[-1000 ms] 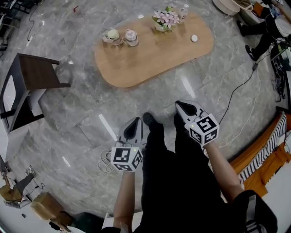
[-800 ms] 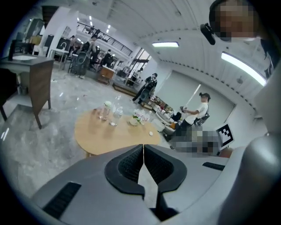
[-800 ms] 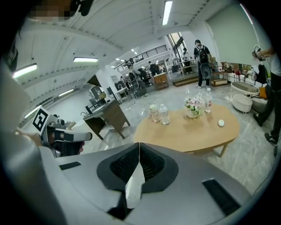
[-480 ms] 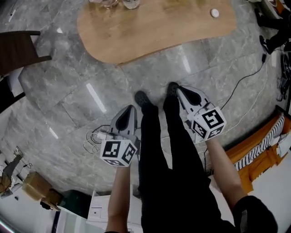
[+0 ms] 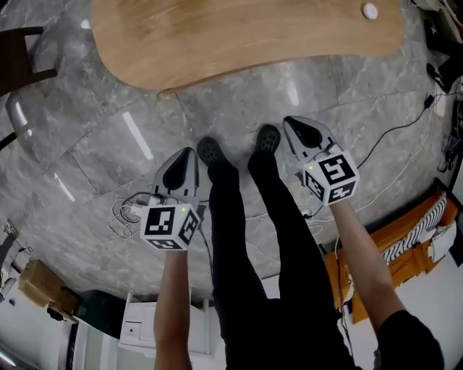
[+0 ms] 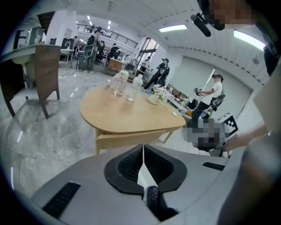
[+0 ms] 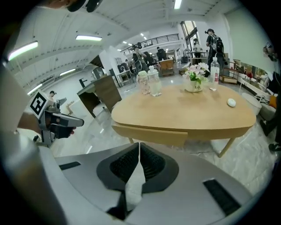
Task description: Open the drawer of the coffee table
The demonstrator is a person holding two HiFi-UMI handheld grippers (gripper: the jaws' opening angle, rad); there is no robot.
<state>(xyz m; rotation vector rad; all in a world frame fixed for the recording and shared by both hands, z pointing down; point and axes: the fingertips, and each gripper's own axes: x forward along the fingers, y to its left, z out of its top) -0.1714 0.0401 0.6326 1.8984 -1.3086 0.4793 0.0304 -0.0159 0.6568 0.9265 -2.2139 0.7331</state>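
The coffee table [image 5: 239, 36] has an oval wooden top and stands ahead of me on the grey marble floor. Its drawer front [image 7: 151, 133] is a pale wooden band under the near rim, also seen as drawer front [image 6: 127, 139] in the left gripper view. My left gripper [image 5: 189, 150] hangs over the floor short of the table, shut with nothing in it [image 6: 143, 147]. My right gripper [image 5: 289, 121] is level with it, also shut and empty [image 7: 139, 145], pointing at the drawer. The person's legs and shoes [image 5: 210, 152] stand between the two.
On the table stand two glass jars [image 7: 149, 83], a flower pot [image 7: 195, 74], a bottle [image 7: 214, 70] and a small white disc [image 5: 370, 11]. A dark chair [image 5: 22, 58] is at the left. White cables [image 5: 126, 213] and a black cord [image 5: 394, 134] lie on the floor.
Both grippers have sunk lower toward the floor, still shut. The head view has tipped down and nearer, so the table now sits at the top edge.
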